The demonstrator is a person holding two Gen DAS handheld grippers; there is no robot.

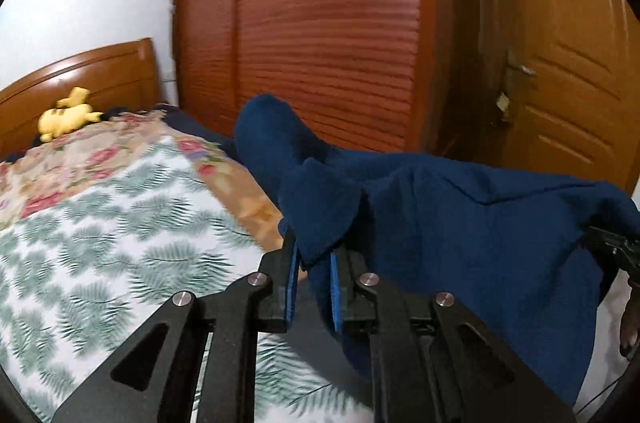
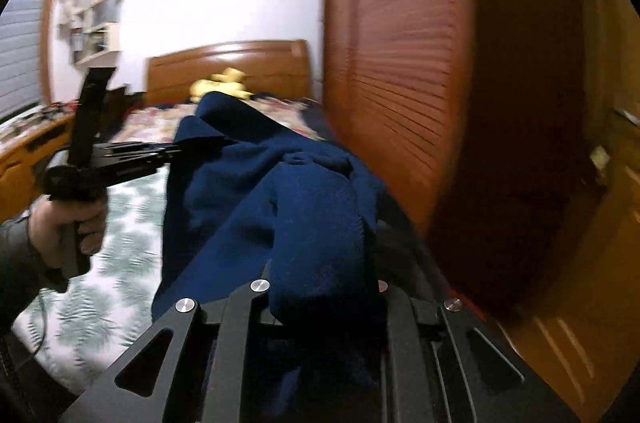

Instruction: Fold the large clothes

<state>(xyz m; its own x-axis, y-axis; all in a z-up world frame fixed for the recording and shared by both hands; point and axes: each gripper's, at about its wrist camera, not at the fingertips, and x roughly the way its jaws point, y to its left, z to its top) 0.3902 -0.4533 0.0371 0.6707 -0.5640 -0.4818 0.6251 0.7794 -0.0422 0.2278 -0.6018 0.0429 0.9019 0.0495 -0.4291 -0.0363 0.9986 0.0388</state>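
A large dark blue garment (image 1: 480, 231) hangs lifted above the bed, stretched between both grippers. In the left wrist view my left gripper (image 1: 316, 255) is shut on a bunched edge of it, the cloth pinched between the blue pads (image 1: 294, 271). The right gripper (image 1: 612, 251) shows at the far right edge, under the cloth's other end. In the right wrist view the blue garment (image 2: 248, 191) drapes thickly over my right gripper (image 2: 320, 263) and hides its fingertips; the cloth is gripped there. The left gripper (image 2: 192, 147), held by a hand (image 2: 68, 223), clamps the far edge.
Below lies a bed with a leaf-print sheet (image 1: 100, 223) and a floral blanket (image 1: 80, 159). A yellow plush toy (image 1: 66, 119) rests by the wooden headboard (image 1: 100, 71). A slatted wardrobe (image 1: 320, 23) and a door (image 1: 560, 83) stand close on the right; a desk (image 2: 24, 151) on the left.
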